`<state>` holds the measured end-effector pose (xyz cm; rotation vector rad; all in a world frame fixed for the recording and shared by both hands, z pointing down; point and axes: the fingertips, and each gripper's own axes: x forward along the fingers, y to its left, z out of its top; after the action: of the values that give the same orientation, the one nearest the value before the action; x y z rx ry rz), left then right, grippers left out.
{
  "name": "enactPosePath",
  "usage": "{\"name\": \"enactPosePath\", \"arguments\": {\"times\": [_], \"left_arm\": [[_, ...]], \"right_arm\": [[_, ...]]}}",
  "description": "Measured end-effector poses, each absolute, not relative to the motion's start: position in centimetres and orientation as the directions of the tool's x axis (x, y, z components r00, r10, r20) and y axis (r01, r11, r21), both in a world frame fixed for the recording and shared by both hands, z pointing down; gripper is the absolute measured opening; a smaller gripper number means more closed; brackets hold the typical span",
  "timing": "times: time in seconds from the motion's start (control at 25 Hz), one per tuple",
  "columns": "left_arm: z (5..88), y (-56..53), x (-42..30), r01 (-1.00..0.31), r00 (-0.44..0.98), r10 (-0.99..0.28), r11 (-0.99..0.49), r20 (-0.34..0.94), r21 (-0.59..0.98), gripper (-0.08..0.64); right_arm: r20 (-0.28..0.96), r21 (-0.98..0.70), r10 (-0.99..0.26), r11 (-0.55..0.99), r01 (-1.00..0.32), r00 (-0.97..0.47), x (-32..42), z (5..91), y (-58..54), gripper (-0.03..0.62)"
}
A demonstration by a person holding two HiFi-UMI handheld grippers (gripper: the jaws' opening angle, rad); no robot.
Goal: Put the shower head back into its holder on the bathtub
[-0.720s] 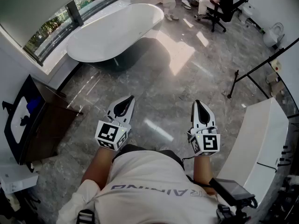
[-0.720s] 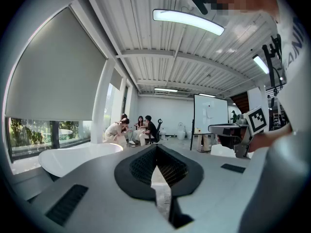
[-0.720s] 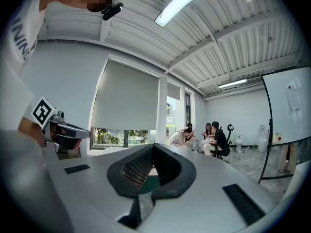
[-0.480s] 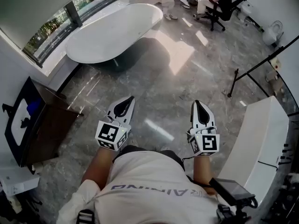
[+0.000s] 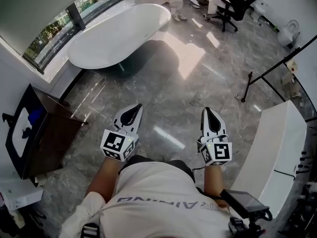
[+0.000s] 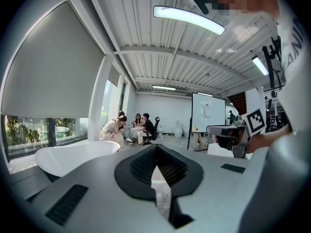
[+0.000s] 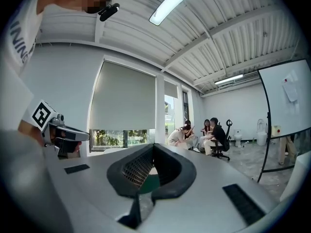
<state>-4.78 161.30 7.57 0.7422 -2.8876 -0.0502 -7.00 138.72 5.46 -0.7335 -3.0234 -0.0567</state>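
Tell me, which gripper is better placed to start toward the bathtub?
Probably the left gripper. The bathtub lies ahead and to the left in the head view, on its side; the right gripper is farther across. Both are shut, empty and well short of it. No shower head shows.

1 bathtub (image 5: pixel 119 33); 1 desk chair (image 6: pixel 156 124); perhaps 3 seated people (image 6: pixel 145 126); 1 whiteboard (image 6: pixel 209 113).
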Motion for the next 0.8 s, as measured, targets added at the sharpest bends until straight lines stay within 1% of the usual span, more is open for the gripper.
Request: {"name": "enactPosePath", "arguments": {"times": [0.48, 0.64, 0.8], "left_arm": [[7.2, 157.5, -6.0, -0.503, -0.848, -0.508, 0.861, 0.15, 0.075, 0.015], [7.0, 153.6, -6.4, -0.525, -0.831, -0.533, 0.846, 0.159, 0.092, 0.015], [6.4, 147.8, -6.3, -0.559, -0.813, -0.563, 0.826, 0.149, 0.076, 0.015]], "right_arm": [[0.048, 0.013, 0.423, 0.906, 0.424, -0.905, -7.3, 5.8, 134.8, 0.011], [0.042, 0.011, 0.402, 0.915, 0.403, -0.915, -6.9, 5.6, 130.8, 0.011], [0.038, 0.006, 0.362, 0.932, 0.363, -0.931, -6.2, 5.8, 124.9, 0.011]]}}
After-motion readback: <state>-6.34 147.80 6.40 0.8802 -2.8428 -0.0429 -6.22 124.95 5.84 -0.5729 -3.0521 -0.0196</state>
